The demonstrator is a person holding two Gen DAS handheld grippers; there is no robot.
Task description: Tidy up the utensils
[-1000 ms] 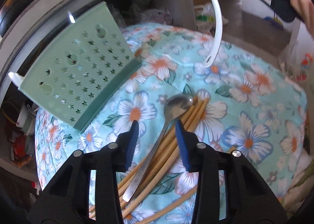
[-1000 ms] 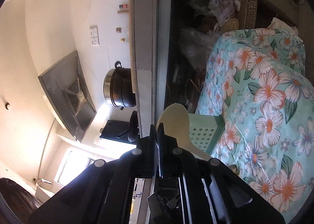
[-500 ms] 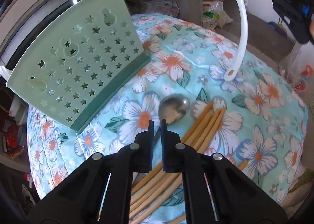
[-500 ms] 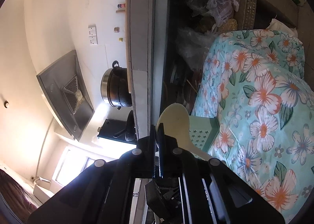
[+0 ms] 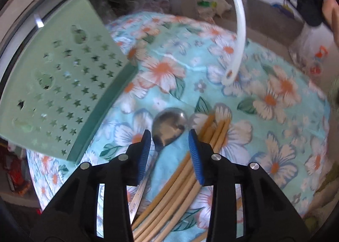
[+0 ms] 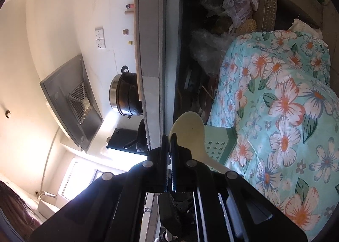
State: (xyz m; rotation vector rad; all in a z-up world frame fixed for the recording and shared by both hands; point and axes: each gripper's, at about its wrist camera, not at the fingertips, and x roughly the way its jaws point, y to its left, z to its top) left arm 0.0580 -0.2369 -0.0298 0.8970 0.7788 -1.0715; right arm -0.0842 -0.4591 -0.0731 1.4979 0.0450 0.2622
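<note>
While the right claw [image 6: 169, 148] grips the paddle [image 6: 188, 134], the left claw [image 5: 169, 144] is opening astride the spoon [image 5: 169, 127]; next, it likely must close on it.

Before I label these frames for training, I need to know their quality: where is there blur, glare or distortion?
Left wrist view: motion blur softens the floral cloth and green holder; the fisheye bends the edges. Right wrist view: sharper, but the window is blown out with glare and the whole scene sits rotated sideways; the pot stays clear.
</note>
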